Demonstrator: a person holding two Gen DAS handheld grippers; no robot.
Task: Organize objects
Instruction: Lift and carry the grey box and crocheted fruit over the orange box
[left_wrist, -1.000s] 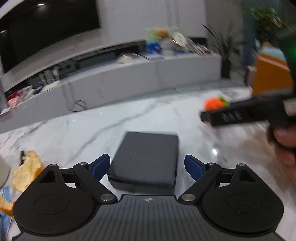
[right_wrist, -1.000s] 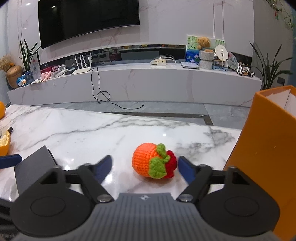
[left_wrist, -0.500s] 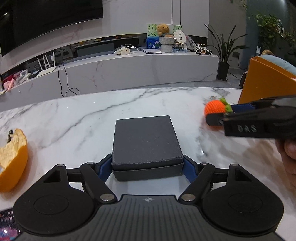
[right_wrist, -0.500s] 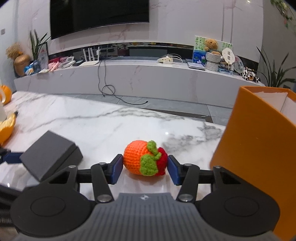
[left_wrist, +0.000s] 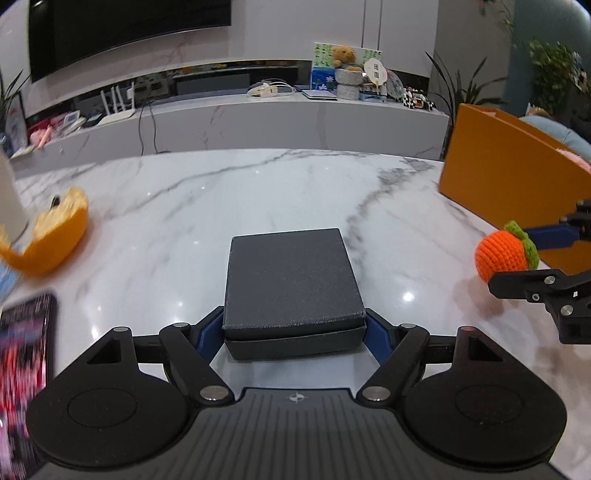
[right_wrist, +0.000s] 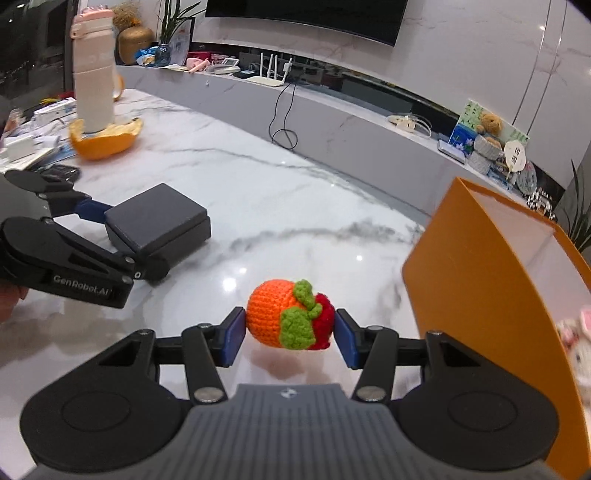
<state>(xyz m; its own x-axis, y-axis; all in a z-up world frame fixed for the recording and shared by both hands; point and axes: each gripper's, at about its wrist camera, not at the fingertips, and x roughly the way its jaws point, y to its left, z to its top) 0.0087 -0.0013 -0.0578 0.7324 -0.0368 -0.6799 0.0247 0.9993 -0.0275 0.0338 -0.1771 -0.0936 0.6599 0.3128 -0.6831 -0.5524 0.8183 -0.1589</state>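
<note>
While both grippers grip, the orange bin waits at the marble tabletop's right edge.

With the right gripper (right_wrist: 290, 338) clamped partway closed on the crocheted orange-and-red yarn fruit (right_wrist: 290, 319), lifted just off the white marble tabletop (right_wrist: 258, 192), the open-topped orange rectangular bin (right_wrist: 476, 280) stands just to its right, nearer this hand. At wider spread, the left gripper (left_wrist: 294, 326) pinches the flat dark-grey lidded square box (left_wrist: 291, 282) by its near sides, mid-table, farther from the bin.
</note>
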